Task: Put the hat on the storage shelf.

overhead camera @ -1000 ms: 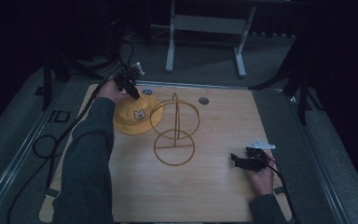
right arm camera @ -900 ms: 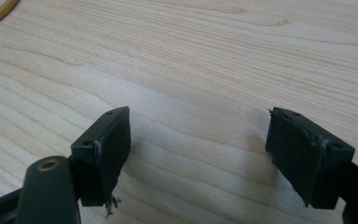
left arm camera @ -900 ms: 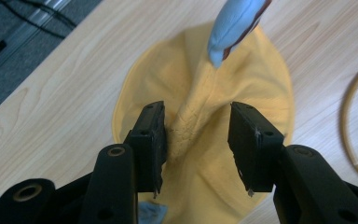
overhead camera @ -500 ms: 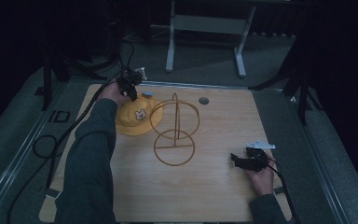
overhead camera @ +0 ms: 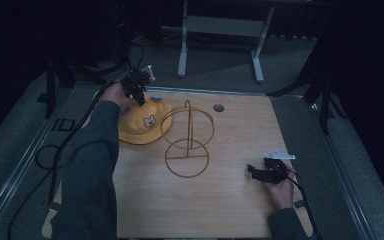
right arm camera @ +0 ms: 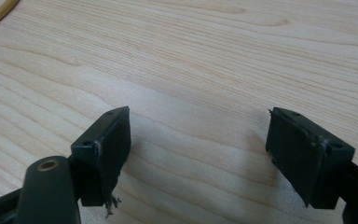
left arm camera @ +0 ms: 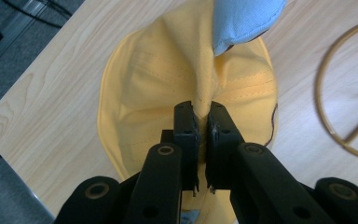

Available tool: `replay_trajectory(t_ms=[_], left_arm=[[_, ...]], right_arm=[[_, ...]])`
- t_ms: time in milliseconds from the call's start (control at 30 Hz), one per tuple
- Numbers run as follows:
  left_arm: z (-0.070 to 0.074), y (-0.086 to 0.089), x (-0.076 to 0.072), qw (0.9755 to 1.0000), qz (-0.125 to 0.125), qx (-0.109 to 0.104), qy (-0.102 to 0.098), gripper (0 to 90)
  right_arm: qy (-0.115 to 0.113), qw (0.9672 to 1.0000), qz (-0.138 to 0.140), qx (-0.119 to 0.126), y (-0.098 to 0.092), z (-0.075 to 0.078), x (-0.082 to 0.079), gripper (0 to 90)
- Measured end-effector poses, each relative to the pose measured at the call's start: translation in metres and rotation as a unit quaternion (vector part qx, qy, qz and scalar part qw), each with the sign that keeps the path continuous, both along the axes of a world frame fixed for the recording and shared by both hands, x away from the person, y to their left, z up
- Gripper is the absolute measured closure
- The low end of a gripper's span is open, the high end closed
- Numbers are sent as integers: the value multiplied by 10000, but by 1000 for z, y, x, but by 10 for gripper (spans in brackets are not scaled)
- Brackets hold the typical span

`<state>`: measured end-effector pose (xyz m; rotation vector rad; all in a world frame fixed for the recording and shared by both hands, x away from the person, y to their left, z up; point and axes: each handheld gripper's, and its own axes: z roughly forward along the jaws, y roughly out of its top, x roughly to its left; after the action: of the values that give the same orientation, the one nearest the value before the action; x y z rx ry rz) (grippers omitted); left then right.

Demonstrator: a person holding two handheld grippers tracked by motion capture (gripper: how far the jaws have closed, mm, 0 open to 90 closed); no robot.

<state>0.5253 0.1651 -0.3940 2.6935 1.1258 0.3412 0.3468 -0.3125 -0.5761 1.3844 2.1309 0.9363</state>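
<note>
A yellow bucket hat (overhead camera: 142, 125) with a small bear patch lies at the table's back left, beside a gold wire stand (overhead camera: 187, 142). My left gripper (overhead camera: 136, 90) is over the hat's far edge, shut on a pinched fold of its yellow cloth (left arm camera: 204, 100). A light blue tab (left arm camera: 242, 21) of the hat hangs just past the jaws. The stand's ring (left arm camera: 349, 93) lies to the right in the left gripper view. My right gripper (overhead camera: 260, 171) rests low over the bare wood at the front right, open, with nothing between its fingers (right arm camera: 105, 154).
The wooden table (overhead camera: 240, 200) has a small round grommet (overhead camera: 218, 107) near its back edge. Cables (overhead camera: 55, 150) trail off the left side onto grey floor. A white frame leg (overhead camera: 182, 45) stands behind the table.
My left gripper has drawn slightly back and up at the hat's far edge, keeping hold of the cloth. The right gripper has not moved.
</note>
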Motion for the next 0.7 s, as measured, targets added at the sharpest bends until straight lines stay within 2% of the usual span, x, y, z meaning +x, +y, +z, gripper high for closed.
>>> replay_trajectory(t_ms=[433, 700], left_arm=[[35, 12, -18, 9996, 18, -198, -197, 846], [49, 19, -27, 9997, -23, -136, -205, 846]], right_arm=[[-8, 10000, 5, -8, 0, 0, 0, 220], [-10, 10000, 3, -6, 0, 0, 0, 220]])
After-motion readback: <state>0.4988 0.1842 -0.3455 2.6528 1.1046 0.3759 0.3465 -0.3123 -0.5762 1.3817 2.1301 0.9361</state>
